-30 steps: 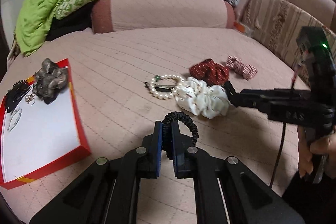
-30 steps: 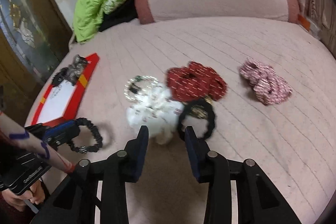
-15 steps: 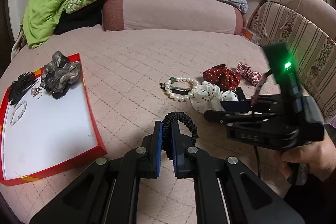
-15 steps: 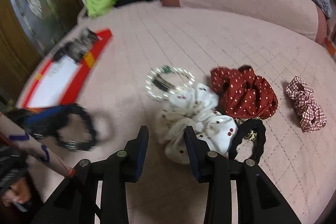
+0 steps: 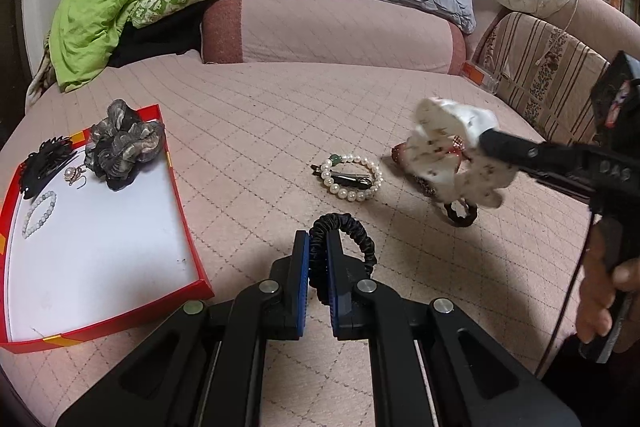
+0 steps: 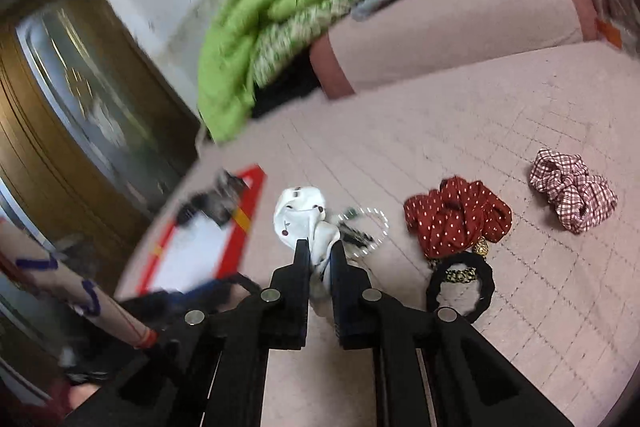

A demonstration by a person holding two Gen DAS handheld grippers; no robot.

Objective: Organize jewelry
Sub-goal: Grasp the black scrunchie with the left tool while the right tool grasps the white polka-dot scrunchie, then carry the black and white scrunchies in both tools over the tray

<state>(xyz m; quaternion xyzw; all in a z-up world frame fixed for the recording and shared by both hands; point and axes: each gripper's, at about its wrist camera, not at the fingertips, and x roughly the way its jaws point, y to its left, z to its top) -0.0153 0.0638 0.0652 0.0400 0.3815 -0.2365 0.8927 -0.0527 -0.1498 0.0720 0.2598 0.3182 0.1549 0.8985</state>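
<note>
Jewelry and hair ties lay scattered over a pink quilted bed point(image 5: 248, 115), some already in a red-rimmed tray point(image 5: 188, 227) with a white floor. In that tray I counted one grey ruffled scrunchie point(image 5: 124, 147), one black claw clip point(image 5: 44, 163), one small pearl earring point(image 5: 72, 174) and one thin pearl bracelet point(image 5: 40, 213). Loose on the bed were one larger pearl bracelet point(image 5: 352, 179) ringing a dark hair clip point(image 5: 352, 181), one red polka-dot scrunchie point(image 6: 456, 219), one red-and-white checked scrunchie point(image 6: 572, 191) and one black hair tie with a leopard-print section point(image 6: 460, 283). My left gripper point(image 5: 318, 271) had its jaws nearly together, pinching one black coiled hair tie point(image 5: 344, 235) above the bed, just right of the tray. My right gripper point(image 6: 320, 263) had its jaws clamped narrowly on one white scrunchie with small dark prints point(image 5: 452, 151), lifted clear of the bed above the red scrunchie. Only the right wrist view showed the checked scrunchie and all of the red one, plus a wooden door with a glass panel point(image 6: 60, 115); it was blurred, so the tray's contents were smeared there. Only the left wrist view showed those contents clearly, and the person's hand point(image 5: 600, 291) around the right gripper's handle.
</note>
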